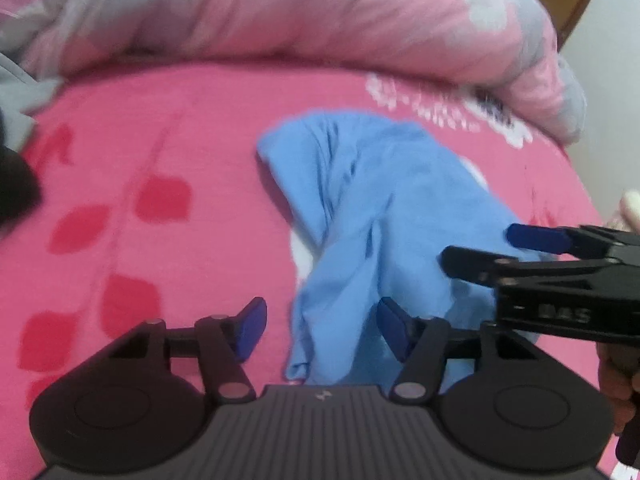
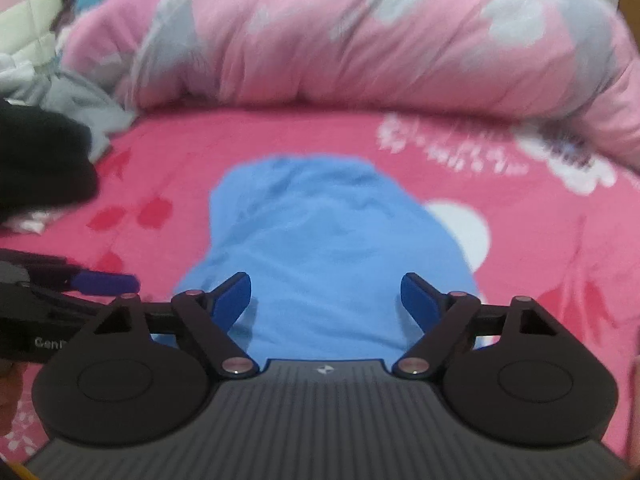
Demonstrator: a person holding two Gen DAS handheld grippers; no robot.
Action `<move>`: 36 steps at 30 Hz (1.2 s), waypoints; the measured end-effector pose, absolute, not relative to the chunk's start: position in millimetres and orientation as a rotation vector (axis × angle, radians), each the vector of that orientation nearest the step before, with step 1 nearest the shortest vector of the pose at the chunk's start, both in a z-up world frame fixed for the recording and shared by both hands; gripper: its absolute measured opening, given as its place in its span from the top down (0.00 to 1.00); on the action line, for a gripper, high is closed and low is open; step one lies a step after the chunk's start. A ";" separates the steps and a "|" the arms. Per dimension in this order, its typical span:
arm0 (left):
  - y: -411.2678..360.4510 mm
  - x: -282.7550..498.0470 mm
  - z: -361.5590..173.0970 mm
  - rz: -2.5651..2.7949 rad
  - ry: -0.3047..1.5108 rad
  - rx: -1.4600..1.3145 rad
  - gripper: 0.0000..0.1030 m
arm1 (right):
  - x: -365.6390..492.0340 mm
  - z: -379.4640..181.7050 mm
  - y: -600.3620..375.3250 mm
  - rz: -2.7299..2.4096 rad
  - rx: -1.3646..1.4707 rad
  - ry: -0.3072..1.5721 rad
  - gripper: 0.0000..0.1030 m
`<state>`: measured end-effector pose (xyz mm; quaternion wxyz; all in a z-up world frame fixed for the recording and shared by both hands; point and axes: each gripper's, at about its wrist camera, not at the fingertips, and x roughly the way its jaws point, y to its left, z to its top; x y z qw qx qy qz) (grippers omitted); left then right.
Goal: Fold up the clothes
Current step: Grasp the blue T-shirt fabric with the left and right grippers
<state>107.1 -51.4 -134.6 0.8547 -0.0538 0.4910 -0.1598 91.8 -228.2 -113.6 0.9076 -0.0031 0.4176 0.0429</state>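
I'm over a bed with a pink sheet point(image 1: 168, 120) printed with red leaves and white flowers. The blue garment point(image 1: 360, 208) lies crumpled in a loose heap on the sheet, roughly mid-bed, its near end trailing toward both cameras.

My left gripper point(image 1: 320, 330) has its blue-padded fingers point(image 1: 252, 330) spread, nothing pinched. In the left wrist view a ridge of the garment runs down between them, but the pads don't press on it. My right gripper point(image 2: 326, 304) is spread too, wider, hovering over the near part of the garment point(image 2: 320, 240); cloth fills the gap between the fingers but I see no contact with the pads.

The two grippers sit close side by side. The right gripper point(image 1: 480, 248) pokes in from the right edge of the left wrist view, over the garment's right side. The left gripper point(image 2: 108, 282) shows at the left edge of the right wrist view, its blue tip just beside the garment.

A bunched pink and grey quilt point(image 2: 360, 40) lies along the far side of the bed. Grey cloth point(image 2: 76, 96) and something black point(image 2: 40, 160) sit at far left, well apart from the garment. Both views are motion-blurred.
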 end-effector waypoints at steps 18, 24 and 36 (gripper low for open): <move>-61.2 34.4 -80.9 -0.557 0.925 -0.086 0.93 | 43.6 -80.5 -262.1 0.216 0.288 0.868 0.95; -36.2 -21.6 -56.1 -0.663 0.963 -0.085 0.94 | -11.9 -63.4 -255.3 0.321 0.414 0.900 0.95; 20.6 -103.1 -96.6 -0.670 1.283 0.031 0.94 | -94.0 -100.7 -187.8 0.425 0.398 1.258 0.91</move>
